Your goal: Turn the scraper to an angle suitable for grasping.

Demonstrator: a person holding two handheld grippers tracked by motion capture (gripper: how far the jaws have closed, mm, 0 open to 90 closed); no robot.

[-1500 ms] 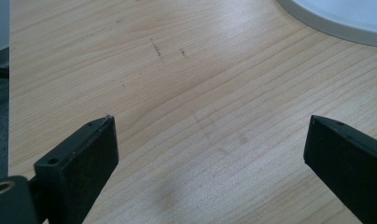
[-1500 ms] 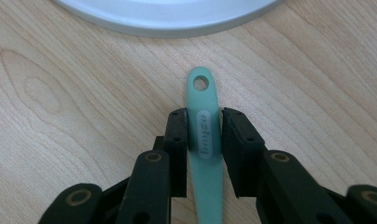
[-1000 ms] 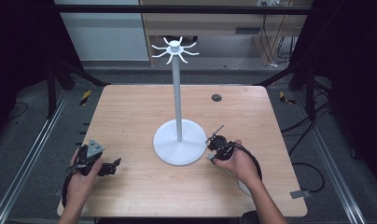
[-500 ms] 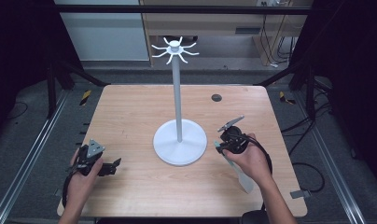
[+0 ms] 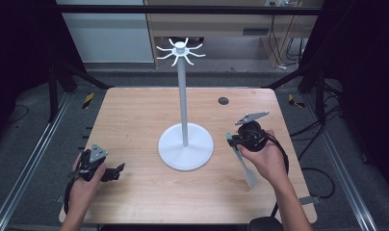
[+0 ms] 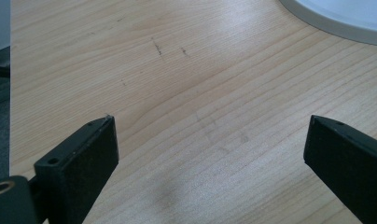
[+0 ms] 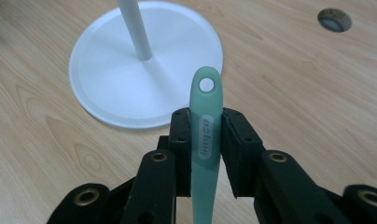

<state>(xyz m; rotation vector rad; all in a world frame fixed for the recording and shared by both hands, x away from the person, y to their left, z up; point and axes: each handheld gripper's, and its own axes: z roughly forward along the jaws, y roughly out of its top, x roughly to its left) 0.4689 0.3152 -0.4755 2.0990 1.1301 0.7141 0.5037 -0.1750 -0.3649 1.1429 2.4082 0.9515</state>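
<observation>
**Spatula clamped in right gripper, beside the stand**

High view: spatula (image 5: 240, 156) held in the right gripper (image 5: 250, 137), above the right part of the bench (image 5: 135, 115), just right of the white stand (image 5: 185, 144). Its blade end points toward the person, over the hand (image 5: 262, 159). Left gripper (image 5: 98, 166) low over the bench near its front left corner, well apart from the stand.

Left gripper view: jaws wide apart, nothing between them; bare wood below, edge of the stand base (image 6: 345, 16) at upper right.

Right gripper view: jaws clamped on the green spatula handle (image 7: 205, 126); handle tip with its hanging hole (image 7: 206, 85) juts past the jaws toward the stand base (image 7: 144, 88). A round hole (image 7: 334, 19) in the bench at upper right.
</observation>
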